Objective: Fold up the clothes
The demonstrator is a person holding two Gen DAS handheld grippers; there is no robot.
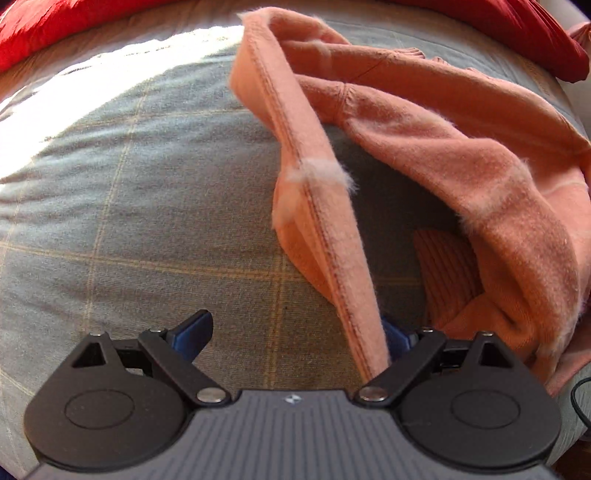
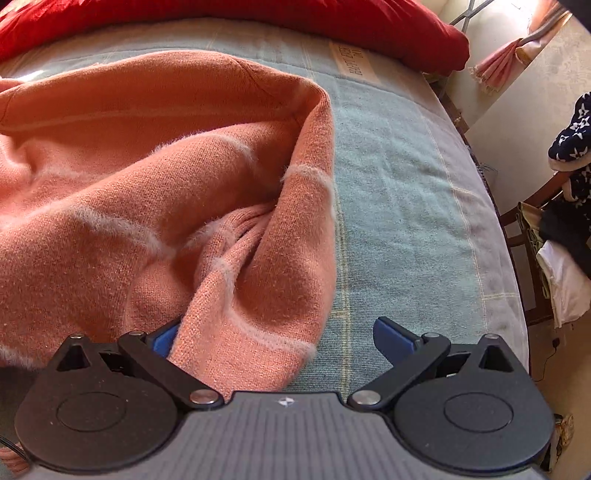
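Observation:
An orange knitted sweater (image 1: 443, 155) with thin pale fuzzy stripes lies crumpled on the bed. In the left wrist view a seamed edge of the sweater hangs down between the wide-apart blue fingers of my left gripper (image 1: 295, 334), resting against the right finger; the jaws are open. In the right wrist view the sweater (image 2: 147, 177) fills the left half, and a fold of it drapes between the open fingers of my right gripper (image 2: 277, 338), against the left finger (image 2: 164, 338). The right finger (image 2: 393, 338) is bare.
The bed is covered with a grey-blue checked blanket (image 1: 129, 206), also in the right wrist view (image 2: 399, 206). A red pillow (image 2: 258, 22) lies along the far edge. To the right of the bed stands a wooden chair (image 2: 546, 236) with piled clothes.

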